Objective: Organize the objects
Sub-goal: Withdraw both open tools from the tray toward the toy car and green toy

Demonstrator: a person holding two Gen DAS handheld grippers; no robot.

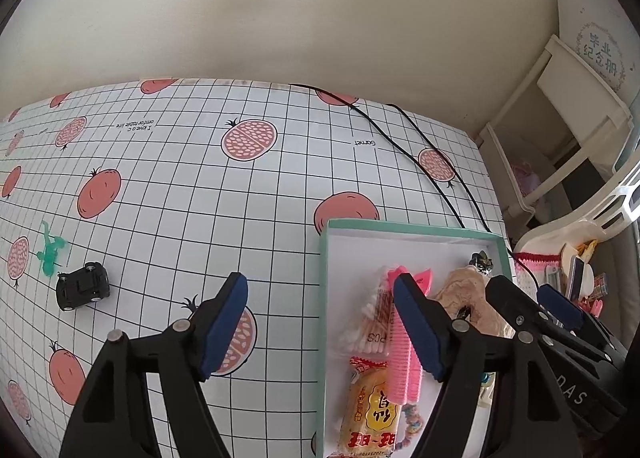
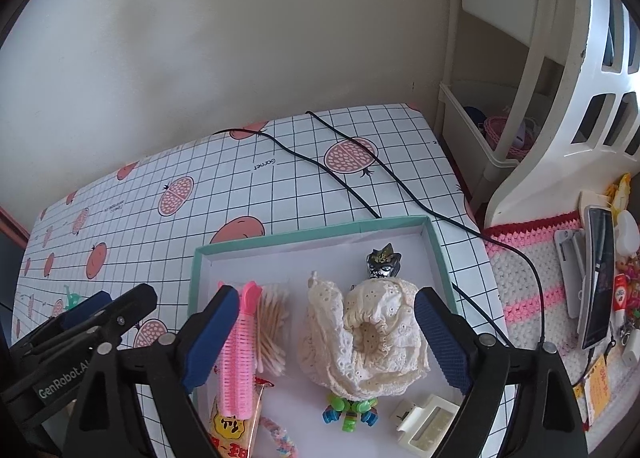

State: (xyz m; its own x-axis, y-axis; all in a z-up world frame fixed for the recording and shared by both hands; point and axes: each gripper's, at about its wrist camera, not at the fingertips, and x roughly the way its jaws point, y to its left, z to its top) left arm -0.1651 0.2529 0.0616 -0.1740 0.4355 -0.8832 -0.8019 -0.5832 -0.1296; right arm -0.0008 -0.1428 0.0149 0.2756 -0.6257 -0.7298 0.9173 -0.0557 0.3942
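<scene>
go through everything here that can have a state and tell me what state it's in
left gripper: jaws open, empty
right gripper: jaws open, empty
teal box: lidless, holding items
black toy car: on the tablecloth, outside the box
green toy figure: lying flat outside the box
rice cracker packet: sealed, in the box

the far strip inside the teal-rimmed box (image 2: 320, 232) is bare, so there is room to pass there behind the lace cloth (image 2: 364, 332) and the dark figurine (image 2: 383, 263). the near half is crowded: pink comb (image 2: 240, 354), cotton swabs (image 2: 274, 328), snack packet (image 2: 234, 428), white clip (image 2: 426, 420). two black cables (image 2: 360, 174) cross the tablecloth (image 1: 192, 194) behind the box. left of it the cloth lies open up to the toy car (image 1: 82, 285) and the green figure (image 1: 50, 248).
</scene>
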